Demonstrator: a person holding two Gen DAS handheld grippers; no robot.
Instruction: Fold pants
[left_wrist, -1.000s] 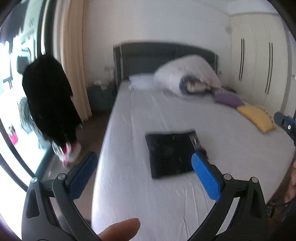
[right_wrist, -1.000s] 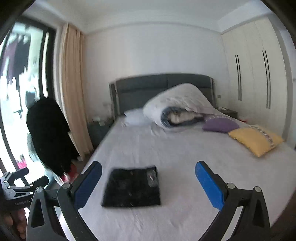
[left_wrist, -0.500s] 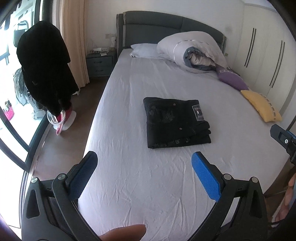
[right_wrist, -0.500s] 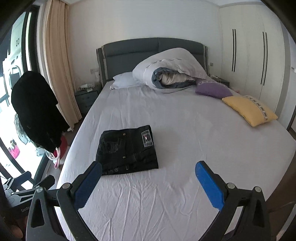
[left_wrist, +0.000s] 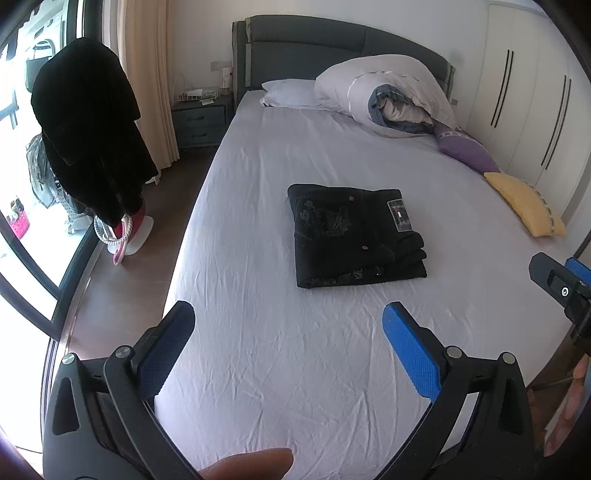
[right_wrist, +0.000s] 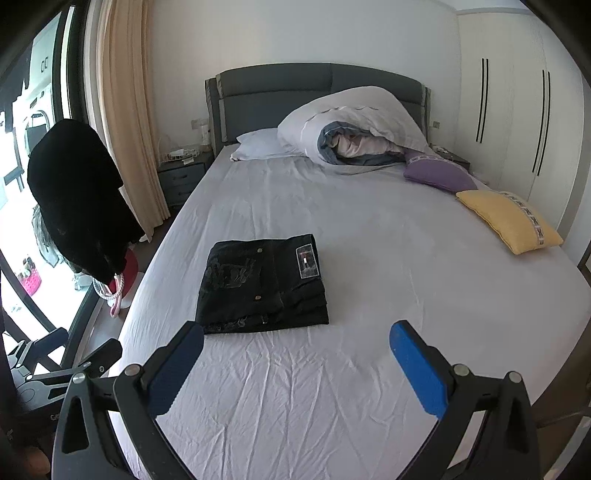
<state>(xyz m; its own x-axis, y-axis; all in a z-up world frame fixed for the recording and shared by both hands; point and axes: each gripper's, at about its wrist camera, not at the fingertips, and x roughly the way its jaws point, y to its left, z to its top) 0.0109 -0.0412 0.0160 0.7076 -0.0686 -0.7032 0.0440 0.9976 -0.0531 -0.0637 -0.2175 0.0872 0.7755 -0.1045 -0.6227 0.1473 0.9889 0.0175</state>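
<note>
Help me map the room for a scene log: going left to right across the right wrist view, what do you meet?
Black coat → beige curtain → nightstand → folded black pants → rolled duvet → purple pillow → yellow pillow → wardrobe doors.

Daylight floods in from the window (left_wrist: 22, 206) at nine o'clock, overexposed there. Both views are sharp; fisheye bends the edges.
</note>
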